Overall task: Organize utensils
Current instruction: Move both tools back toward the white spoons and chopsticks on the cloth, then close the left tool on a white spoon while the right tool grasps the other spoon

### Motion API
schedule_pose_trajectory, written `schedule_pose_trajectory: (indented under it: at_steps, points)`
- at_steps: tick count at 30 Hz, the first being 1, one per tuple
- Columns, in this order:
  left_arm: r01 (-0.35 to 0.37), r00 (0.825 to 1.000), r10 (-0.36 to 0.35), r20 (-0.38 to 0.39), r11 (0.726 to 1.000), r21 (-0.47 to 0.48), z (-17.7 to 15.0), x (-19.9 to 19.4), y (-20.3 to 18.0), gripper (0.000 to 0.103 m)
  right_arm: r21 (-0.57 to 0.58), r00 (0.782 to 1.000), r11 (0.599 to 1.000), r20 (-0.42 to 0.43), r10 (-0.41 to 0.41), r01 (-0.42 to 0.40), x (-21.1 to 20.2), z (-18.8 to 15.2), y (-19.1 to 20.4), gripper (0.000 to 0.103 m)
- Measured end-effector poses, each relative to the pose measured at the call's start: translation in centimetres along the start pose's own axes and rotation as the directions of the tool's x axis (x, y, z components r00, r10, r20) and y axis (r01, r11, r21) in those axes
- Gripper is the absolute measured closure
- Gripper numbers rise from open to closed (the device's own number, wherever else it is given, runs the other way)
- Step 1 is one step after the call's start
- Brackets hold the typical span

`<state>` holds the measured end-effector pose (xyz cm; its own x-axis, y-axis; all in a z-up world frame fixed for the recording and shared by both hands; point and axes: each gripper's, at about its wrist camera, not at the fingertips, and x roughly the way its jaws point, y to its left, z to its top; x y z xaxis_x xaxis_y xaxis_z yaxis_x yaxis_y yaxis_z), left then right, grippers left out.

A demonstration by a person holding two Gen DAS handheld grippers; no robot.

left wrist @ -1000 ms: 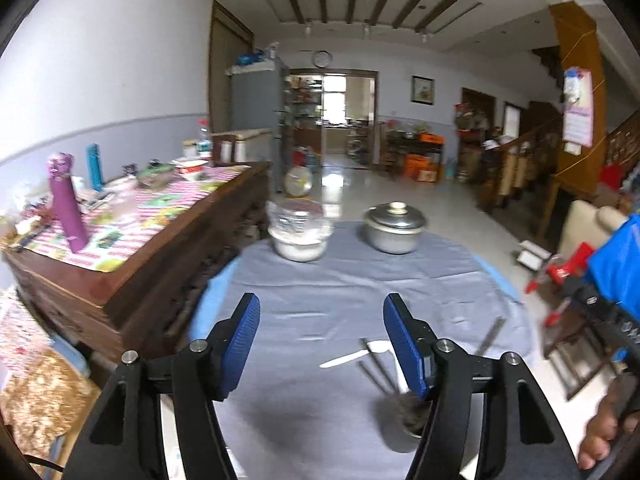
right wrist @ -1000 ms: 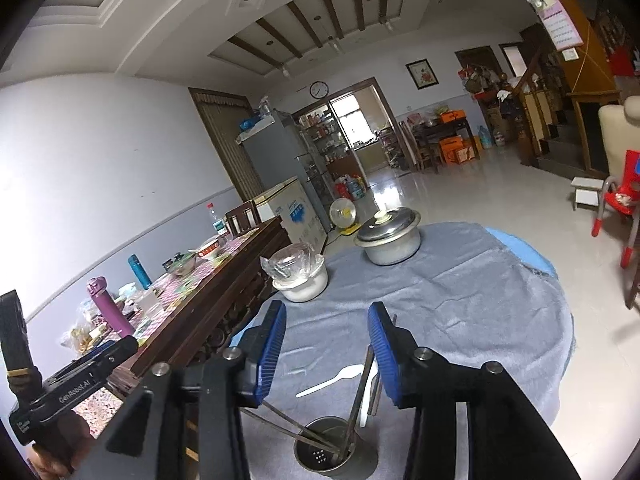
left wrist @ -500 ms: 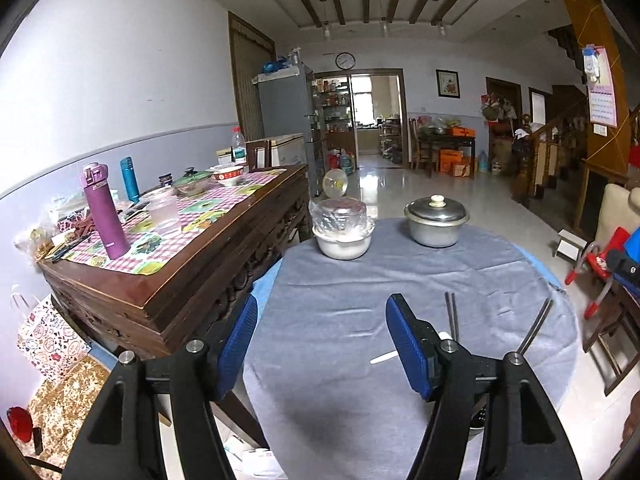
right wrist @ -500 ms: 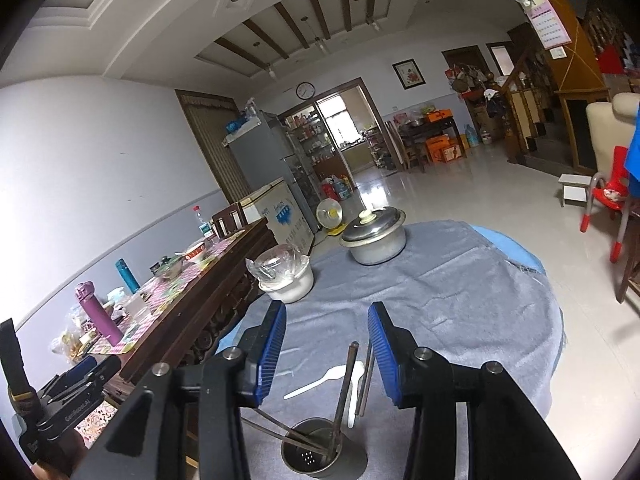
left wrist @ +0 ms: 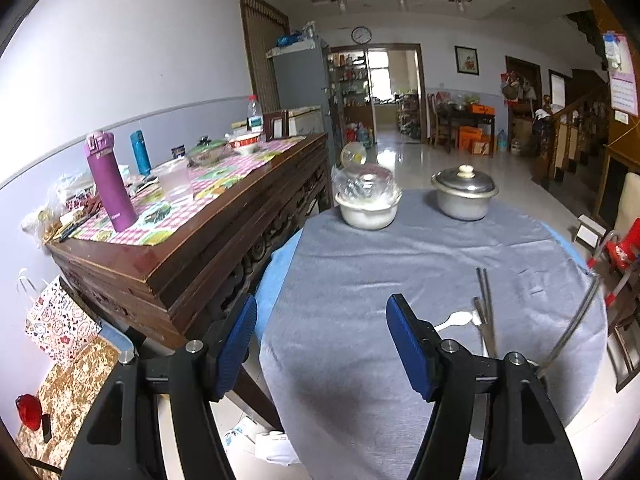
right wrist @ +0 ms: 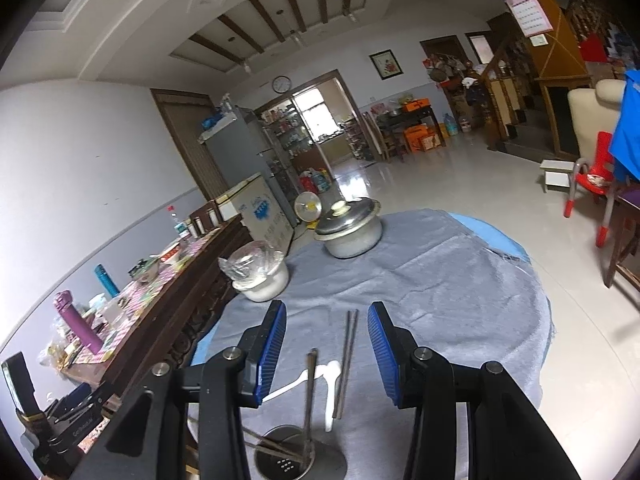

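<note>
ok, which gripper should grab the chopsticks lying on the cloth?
Right. The right gripper is open with the chopsticks directly between its jaws; the left gripper points at bare cloth, chopsticks off to its right.

Round table (right wrist: 500, 280) under grey cloth (right wrist: 440, 300), 2 pots (right wrist: 348, 230), chopsticks (right wrist: 347, 356), spoons (right wrist: 330, 388), holder (right wrist: 288, 460)

Steel chopsticks (right wrist: 346, 354) and white spoons (right wrist: 330, 390) flat beside perforated metal holder (right wrist: 285, 462).

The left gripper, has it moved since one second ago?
Yes. The left gripper has pulled back and swung left: the pot sits farther off and the sideboard fills more of the left wrist view.
</note>
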<state>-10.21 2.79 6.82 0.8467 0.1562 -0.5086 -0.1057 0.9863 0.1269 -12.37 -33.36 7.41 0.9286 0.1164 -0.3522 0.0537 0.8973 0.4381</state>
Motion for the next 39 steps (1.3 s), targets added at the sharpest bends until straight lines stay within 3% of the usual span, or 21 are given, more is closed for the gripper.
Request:
schedule_pose_trajectory:
  at_steps: [9, 15, 20, 23, 26, 29, 31, 36, 39]
  points:
    - [-0.026, 0.997, 0.025, -0.076, 1.000, -0.015, -0.9, 4.4, 1.0, 0.035, 0.054, 0.997, 0.997, -0.054, -0.054, 0.057, 3.0, -0.1, -3.0, 0.057]
    - [-0.028, 0.989, 0.025, -0.149, 1.000, -0.013, -1.7, 7.9, 1.3, 0.035, 0.091, 0.988, 0.993, -0.138, -0.064, 0.077, 6.4, -0.6, -5.2, 0.057]
    - [-0.011, 0.975, 0.008, -0.220, 1.000, -0.015, -2.5, 11.8, 1.6, 0.035, 0.109, 0.970, 0.991, -0.240, -0.048, 0.076, 10.9, -1.1, -6.9, 0.057]
    - [0.036, 0.960, -0.038, -0.277, 0.999, -0.013, -3.1, 14.8, 1.1, 0.035, 0.099, 0.951, 0.993, -0.307, -0.034, 0.068, 14.4, -1.5, -7.5, 0.057]
    - [0.095, 0.945, -0.088, -0.316, 0.996, 0.006, -3.4, 17.0, -0.1, 0.035, 0.094, 0.916, 0.995, -0.402, 0.014, 0.026, 19.0, -2.2, -7.9, 0.057]
    - [0.156, 0.929, -0.136, -0.344, 0.987, 0.033, -3.6, 19.0, -1.9, 0.035, 0.121, 0.852, 0.992, -0.513, 0.102, -0.046, 23.4, -3.2, -7.8, 0.061]
    - [0.197, 0.926, -0.162, -0.340, 0.978, 0.070, -3.5, 19.9, -3.7, 0.035, 0.127, 0.812, 0.987, -0.564, 0.149, -0.093, 25.6, -3.9, -7.2, 0.068]
    - [0.277, 0.929, -0.213, -0.303, 0.942, 0.188, -3.2, 20.9, -7.7, 0.035, 0.082, 0.716, 0.975, -0.666, 0.207, -0.205, 28.9, -6.0, -3.9, 0.073]
    - [0.316, 0.925, -0.244, -0.293, 0.920, 0.233, -3.4, 21.6, -9.3, 0.035, 0.047, 0.685, 0.968, -0.698, 0.209, -0.247, 30.4, -7.2, -2.3, 0.075]
